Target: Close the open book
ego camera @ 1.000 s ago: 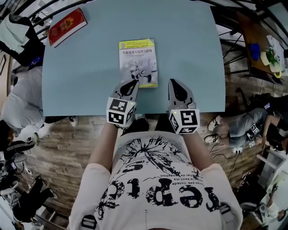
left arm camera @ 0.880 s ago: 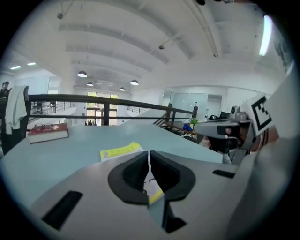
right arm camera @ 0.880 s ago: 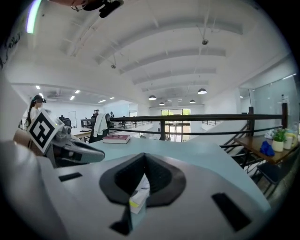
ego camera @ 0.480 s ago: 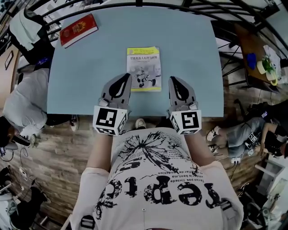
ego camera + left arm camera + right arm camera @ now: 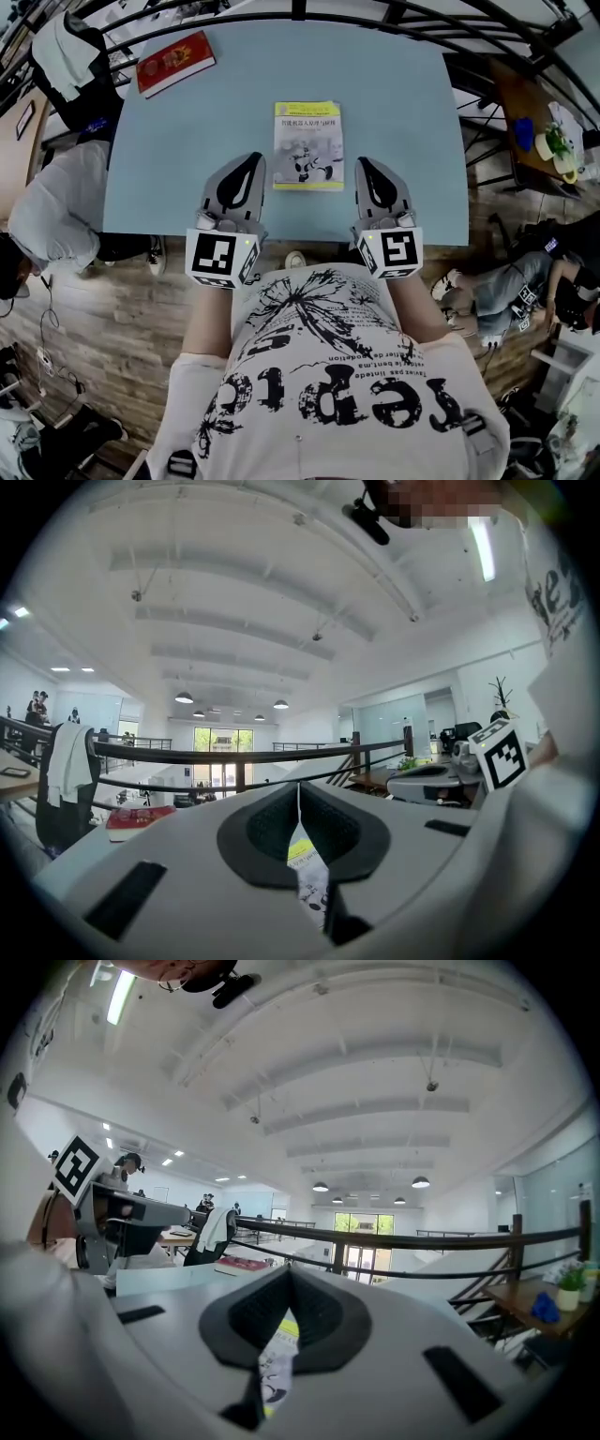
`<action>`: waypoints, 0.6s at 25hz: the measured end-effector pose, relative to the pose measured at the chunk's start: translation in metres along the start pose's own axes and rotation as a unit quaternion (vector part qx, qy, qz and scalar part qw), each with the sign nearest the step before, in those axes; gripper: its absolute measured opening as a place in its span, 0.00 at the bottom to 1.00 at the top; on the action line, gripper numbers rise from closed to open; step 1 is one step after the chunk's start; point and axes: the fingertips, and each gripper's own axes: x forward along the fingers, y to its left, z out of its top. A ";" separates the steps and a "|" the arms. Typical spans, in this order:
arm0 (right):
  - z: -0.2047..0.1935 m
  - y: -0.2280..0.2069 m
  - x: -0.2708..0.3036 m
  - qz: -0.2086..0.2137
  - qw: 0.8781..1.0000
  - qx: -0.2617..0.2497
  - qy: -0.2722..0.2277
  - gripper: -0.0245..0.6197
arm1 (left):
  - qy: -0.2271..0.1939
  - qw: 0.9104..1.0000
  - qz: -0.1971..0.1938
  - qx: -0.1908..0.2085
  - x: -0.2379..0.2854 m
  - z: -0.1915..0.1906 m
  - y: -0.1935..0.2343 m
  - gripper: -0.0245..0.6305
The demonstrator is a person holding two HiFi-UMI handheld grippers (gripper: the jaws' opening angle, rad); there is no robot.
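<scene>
Risen above book (image 5: 308, 145) — L gripper (image 5: 249, 161), R gripper (image 5: 367, 165) level, jaws shut.

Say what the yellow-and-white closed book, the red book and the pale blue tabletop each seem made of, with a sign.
Yellow-and-white closed book: paper, printed soft cover, thin and flat.
Red book: thicker, pale page edges, probably board cover.
Pale blue tabletop: likely matt laminate or painted board; even colour, no grain.

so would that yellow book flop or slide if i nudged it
The yellow book looks thin and lies flat, so it would probably sag if lifted by one edge. On the smooth table it would likely slide, not tip.
</scene>
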 end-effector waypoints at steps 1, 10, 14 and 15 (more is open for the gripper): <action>0.000 0.002 0.000 0.000 1.000 -0.001 0.001 0.05 | 0.001 1.000 -0.001 0.000 -0.001 -0.001 0.000 0.07; -0.002 0.011 0.001 0.001 1.000 -0.012 0.007 0.05 | 0.010 1.000 -0.006 0.007 -0.001 -0.007 0.001 0.07; -0.007 0.013 0.004 0.002 1.000 -0.006 0.013 0.05 | 0.012 1.000 -0.008 0.004 0.000 -0.011 0.003 0.07; -0.007 0.014 0.004 0.003 1.000 -0.005 0.014 0.05 | 0.014 1.000 -0.007 0.003 0.000 -0.013 0.004 0.07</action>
